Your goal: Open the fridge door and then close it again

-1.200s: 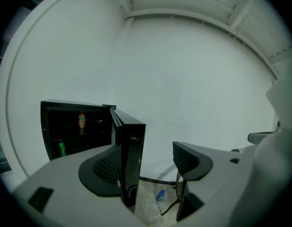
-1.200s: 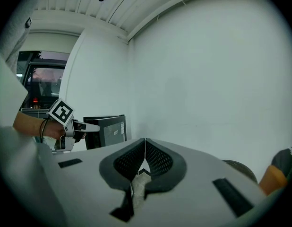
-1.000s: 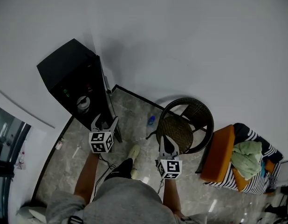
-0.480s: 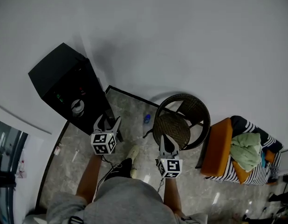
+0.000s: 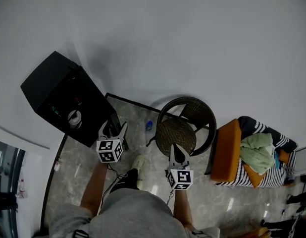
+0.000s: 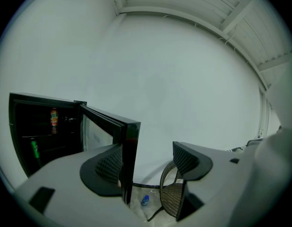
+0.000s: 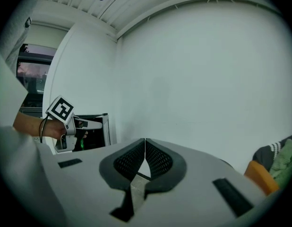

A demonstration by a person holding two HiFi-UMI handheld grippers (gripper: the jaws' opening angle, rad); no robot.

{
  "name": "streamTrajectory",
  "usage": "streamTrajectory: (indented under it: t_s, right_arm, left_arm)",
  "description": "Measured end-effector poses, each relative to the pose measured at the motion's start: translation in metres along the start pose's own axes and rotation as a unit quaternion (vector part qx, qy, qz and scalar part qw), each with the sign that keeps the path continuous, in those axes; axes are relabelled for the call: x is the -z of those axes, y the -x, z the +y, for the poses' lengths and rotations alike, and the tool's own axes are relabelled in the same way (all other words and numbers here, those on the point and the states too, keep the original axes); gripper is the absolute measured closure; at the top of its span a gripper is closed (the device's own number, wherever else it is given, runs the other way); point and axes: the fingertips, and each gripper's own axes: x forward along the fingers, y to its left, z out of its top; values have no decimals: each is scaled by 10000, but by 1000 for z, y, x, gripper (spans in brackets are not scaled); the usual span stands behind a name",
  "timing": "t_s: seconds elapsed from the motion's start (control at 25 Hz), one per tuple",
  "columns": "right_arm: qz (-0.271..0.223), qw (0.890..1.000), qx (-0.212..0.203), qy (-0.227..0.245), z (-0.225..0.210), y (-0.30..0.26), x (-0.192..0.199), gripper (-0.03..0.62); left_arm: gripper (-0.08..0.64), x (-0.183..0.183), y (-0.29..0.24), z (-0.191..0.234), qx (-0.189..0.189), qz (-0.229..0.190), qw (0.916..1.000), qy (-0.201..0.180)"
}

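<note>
A small black fridge [image 5: 54,90] stands by the white wall at the left. Its glass door [image 6: 113,126] hangs partly open, and a bottle [image 6: 54,119] and a green can [image 6: 35,148] show on the shelves inside. My left gripper [image 5: 113,129] is open at the door's free edge. In the left gripper view [image 6: 148,167] that edge stands between the wide jaws, close against the left one; I cannot tell if it touches. My right gripper [image 5: 177,150] is shut and empty, held apart to the right, level with the chair. In the right gripper view [image 7: 145,150] its pads meet.
A round wicker chair [image 5: 185,128] stands just right of the fridge door, and a small blue bottle [image 5: 149,126] lies on the floor between them. An orange stool [image 5: 227,152] with striped cushions and a green cloth sits further right. The person's shoe [image 5: 138,162] is below the grippers.
In the head view the fridge, chair and stool have slid left and slightly down. The left gripper has stayed at the door's edge. The right gripper remains shut.
</note>
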Motion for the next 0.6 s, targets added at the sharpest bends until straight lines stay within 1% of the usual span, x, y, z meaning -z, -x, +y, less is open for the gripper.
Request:
streamTrajectory:
  t_s: [0.6]
  right_arm:
    - [65,9994,346,-56,-17,8,8,568]
  left_arm:
    - [235,-2,-33,-24,319,-5,9995,-82]
